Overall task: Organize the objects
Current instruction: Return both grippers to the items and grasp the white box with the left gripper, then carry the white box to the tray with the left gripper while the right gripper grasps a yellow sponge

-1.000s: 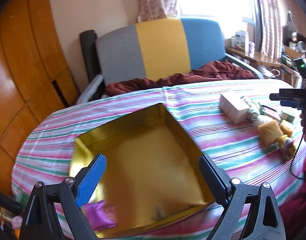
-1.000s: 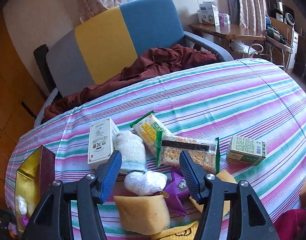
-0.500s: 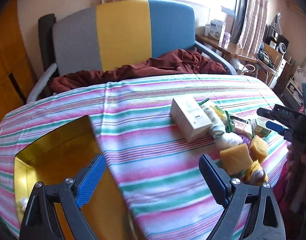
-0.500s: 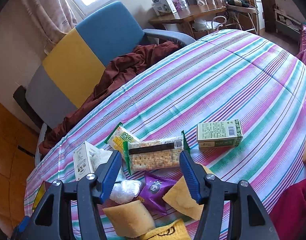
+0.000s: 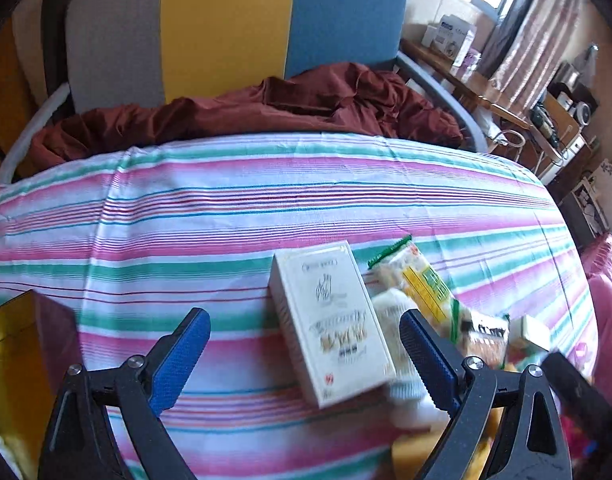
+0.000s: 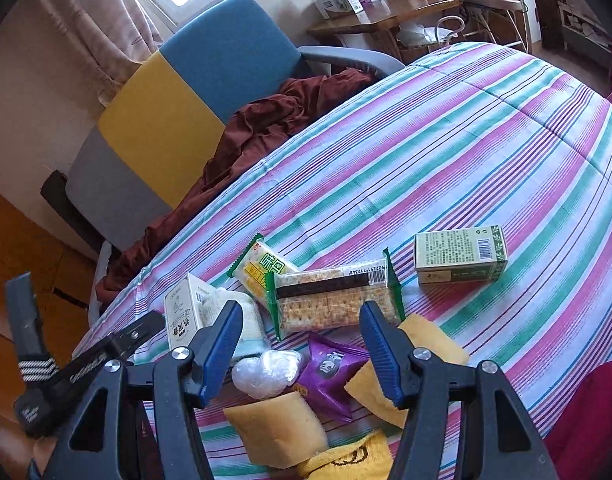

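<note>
A: We are reaching in for the next thing to put away, judging by the pile on the striped cloth [image 5: 234, 216]. Our left gripper [image 5: 306, 354] is hanging over the white box [image 5: 331, 326] with its fingers spread wide and nothing pinched

B: The box is lying flat between them, closer to the right finger, touching neither as far as we can tell. The gold box [image 5: 10, 344] is waiting at the near left edge

A: And our right gripper [image 6: 300, 350] is opening over the heap, empty. The cracker pack [image 6: 333, 298] is lying just beyond its tips, the purple packet [image 6: 329, 372] and clear bag [image 6: 266, 372] nearer, between the fingers

B: Next we are needing to centre the left fingers on the box's long sides, lower, then close
</note>
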Demonstrator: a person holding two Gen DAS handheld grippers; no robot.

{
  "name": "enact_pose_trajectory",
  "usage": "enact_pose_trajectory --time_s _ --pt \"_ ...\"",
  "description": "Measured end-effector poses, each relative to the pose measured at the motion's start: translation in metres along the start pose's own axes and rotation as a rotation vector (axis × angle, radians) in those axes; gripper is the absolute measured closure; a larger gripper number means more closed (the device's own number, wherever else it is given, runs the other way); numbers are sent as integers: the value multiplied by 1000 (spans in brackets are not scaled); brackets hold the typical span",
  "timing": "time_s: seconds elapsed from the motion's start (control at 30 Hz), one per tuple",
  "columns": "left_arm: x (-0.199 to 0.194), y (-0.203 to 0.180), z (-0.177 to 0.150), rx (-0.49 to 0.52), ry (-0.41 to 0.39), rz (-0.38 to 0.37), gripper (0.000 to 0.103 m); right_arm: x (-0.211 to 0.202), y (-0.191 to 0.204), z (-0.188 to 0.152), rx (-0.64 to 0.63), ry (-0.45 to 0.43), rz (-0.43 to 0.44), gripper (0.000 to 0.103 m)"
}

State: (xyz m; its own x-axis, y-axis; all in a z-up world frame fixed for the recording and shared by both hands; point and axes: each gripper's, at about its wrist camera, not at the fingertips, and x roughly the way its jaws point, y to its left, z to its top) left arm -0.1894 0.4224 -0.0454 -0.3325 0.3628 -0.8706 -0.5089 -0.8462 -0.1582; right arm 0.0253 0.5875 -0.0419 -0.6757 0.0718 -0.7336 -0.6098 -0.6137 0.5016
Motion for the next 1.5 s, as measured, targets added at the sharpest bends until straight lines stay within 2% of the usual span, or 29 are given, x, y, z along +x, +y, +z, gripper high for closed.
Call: enact_pose_trajectory --time_s 0.13,0.23,0.27,0.3,0.4,0.67,0.8,0.87,1.03,1.27,1.5 --pt "28 0 11 -65 54 -7 7 1 -1 1 9 7 15 38" --pt "45 -2 14 -77 79 -4 8 2 -3 2 19 12 21 38" --pt "49 -2 13 -76 86 -7 17 3 -4 2 20 13 19 38" --pt "52 1 11 -85 93 -24 39 4 -4 3 22 15 18 38" --pt "49 13 2 -116 96 -60 43 6 -6 4 25 22 11 38" --pt "14 50 -41 -111 84 -44 43 17 10 0 -68 74 15 38" --pt "3 48 -63 -77 85 -21 44 29 22 -7 -138 139 19 38" --pt "0 42 -77 -38 96 -1 49 34 28 -11 -179 165 11 38" --pt "-15 29 -111 40 68 35 50 38 38 -21 -254 199 8 38" --pt "-26 24 -137 52 56 34 50 40 58 -36 -378 259 48 38" --pt "-26 21 -147 95 27 58 50 49 74 -63 -538 318 -47 38"
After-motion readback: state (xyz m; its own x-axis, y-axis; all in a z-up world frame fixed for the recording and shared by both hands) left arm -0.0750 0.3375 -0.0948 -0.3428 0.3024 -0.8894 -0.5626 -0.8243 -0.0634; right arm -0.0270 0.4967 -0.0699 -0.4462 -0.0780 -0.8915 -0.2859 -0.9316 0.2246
